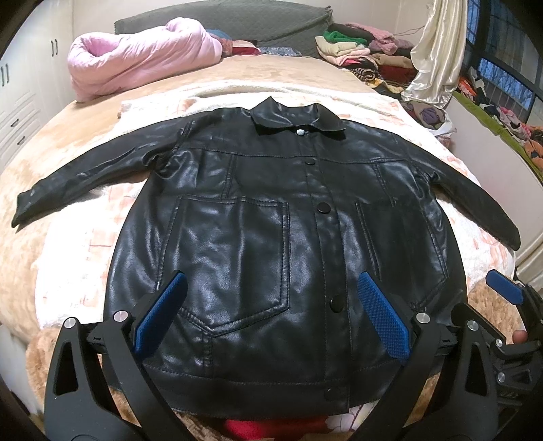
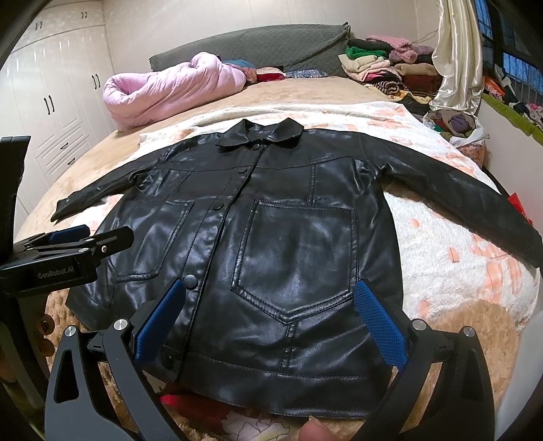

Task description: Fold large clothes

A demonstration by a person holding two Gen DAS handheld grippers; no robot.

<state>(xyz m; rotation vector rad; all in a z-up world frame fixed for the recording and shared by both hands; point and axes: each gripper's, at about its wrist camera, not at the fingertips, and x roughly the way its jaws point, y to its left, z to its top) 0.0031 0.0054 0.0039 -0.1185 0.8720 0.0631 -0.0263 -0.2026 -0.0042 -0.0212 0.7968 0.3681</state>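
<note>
Flat, jacket (image 1: 258, 244) beyond open jaws (untouched)

Both wrist views look forward and slightly down from close above the hem of the black jacket (image 1: 271, 217), towards the headboard (image 1: 224, 23). Left view sits left of centre, right view right; both share the jacket, bed (image 2: 305, 91) and pink quilt (image 2: 169, 88)

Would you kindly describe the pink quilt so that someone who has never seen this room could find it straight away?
Start at the bed and look past the black jacket spread on it, toward the grey headboard. On the left at that end, near the white wardrobe, lies the pink quilt. It is one puffy rolled bundle, unlike the mixed-colour clothes pile on the right.
</note>
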